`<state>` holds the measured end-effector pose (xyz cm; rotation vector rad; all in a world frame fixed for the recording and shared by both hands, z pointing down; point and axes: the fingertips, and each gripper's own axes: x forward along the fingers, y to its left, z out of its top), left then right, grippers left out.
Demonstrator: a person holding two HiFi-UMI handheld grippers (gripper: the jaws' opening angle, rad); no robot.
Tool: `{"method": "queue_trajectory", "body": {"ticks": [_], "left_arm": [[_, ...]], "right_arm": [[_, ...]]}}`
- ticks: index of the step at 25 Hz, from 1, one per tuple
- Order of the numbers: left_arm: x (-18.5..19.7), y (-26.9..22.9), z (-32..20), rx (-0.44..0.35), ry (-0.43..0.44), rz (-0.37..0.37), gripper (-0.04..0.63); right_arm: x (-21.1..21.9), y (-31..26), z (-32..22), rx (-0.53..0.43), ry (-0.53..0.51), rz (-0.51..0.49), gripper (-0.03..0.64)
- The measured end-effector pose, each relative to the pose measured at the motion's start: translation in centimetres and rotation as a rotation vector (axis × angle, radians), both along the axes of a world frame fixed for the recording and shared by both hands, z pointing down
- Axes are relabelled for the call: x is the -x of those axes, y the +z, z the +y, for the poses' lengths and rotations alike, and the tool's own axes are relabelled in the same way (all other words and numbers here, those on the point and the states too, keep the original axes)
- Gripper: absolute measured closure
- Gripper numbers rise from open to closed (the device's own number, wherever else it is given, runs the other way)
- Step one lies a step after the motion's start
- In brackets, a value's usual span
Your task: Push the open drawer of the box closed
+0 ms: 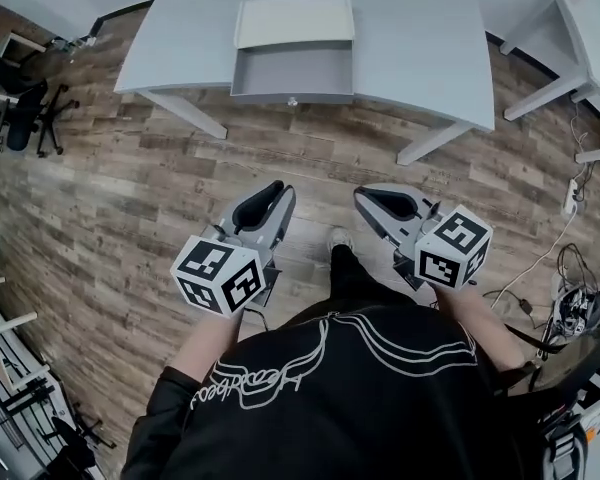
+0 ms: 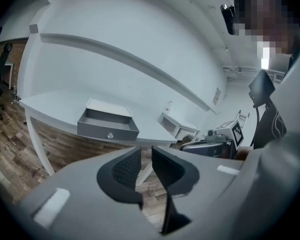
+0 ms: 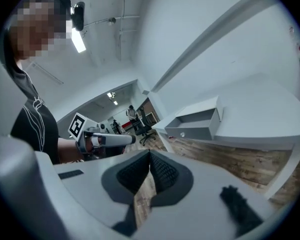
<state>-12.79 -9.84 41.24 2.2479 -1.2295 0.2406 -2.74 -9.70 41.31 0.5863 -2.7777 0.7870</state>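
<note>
A box with a cream top (image 1: 294, 20) sits on the white table (image 1: 420, 58), far ahead of me. Its grey drawer (image 1: 292, 71) is pulled out toward me, empty, with a small knob on its front. The left gripper view shows the drawer (image 2: 108, 125) beyond the jaws, and the right gripper view shows the drawer (image 3: 195, 125) too. My left gripper (image 1: 278, 190) hangs over the wooden floor, well short of the table, its pads a narrow gap apart with nothing between them. My right gripper (image 1: 365, 196) is beside it, jaw tips together and empty.
The table's slanted legs (image 1: 185, 113) stand below the drawer. A black office chair (image 1: 25, 108) is at the far left, a second white table (image 1: 570, 38) at the right. Cables (image 1: 570, 303) lie on the floor at the right. My shoe (image 1: 340, 238) shows between the grippers.
</note>
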Motion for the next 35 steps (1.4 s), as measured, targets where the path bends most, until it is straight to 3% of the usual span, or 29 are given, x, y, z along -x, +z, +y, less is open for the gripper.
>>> {"method": "queue_trajectory", "body": {"ticks": [7, 14, 19, 24, 28, 35], "left_arm": [[0.8, 3.6, -8.7, 0.006, -0.026, -0.138, 0.477], [1.0, 8.6, -12.8, 0.02, -0.068, -0.259, 0.462], [1.5, 10.9, -15.1, 0.039, -0.06, -0.268, 0.454], [1.0, 12.2, -16.2, 0.056, -0.036, -0.273, 0.463], [1.1, 12.5, -16.5, 0.069, -0.051, -0.26, 0.517], [1.2, 12.4, -16.5, 0.101, -0.057, -0.219, 0.521]], "right_arm": [[-0.1, 0.6, -8.3, -0.016, -0.018, 0.012, 0.607], [0.9, 2.0, -8.8, 0.019, -0.045, 0.04, 0.607], [0.8, 2.9, -9.8, 0.053, -0.026, 0.076, 0.607], [1.0, 3.2, -11.4, 0.12, 0.006, 0.039, 0.607], [1.3, 4.2, -11.8, 0.151, 0.013, 0.032, 0.607], [2.6, 5.1, -11.8, 0.175, -0.008, 0.026, 0.607]]}}
